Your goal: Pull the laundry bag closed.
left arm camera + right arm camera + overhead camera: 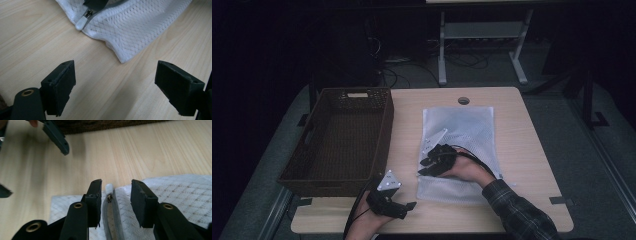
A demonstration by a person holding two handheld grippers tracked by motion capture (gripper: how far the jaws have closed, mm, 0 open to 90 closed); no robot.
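Bag: white mesh zip bag (pixel 459 150) lies flat, centre of the tabletop (pixel 532 150).
Right tongs (pixel 116 202): I hold them apart, straddling the white zipper pull (pixel 109 188).
Left tongs (pixel 116 87): apart, empty.
Risk: my pads may close beside the small pull and snag mesh.

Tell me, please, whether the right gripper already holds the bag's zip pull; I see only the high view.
Observer: Not yet. In the right gripper view the white zip pull lies between the right gripper's open jaws, and neither pad presses on it.
Operator: Thank you. Is the left gripper holding anything?
Observer: No. In the left gripper view the left gripper has its jaws wide open over the table, and the bag has a corner just ahead of them, untouched.
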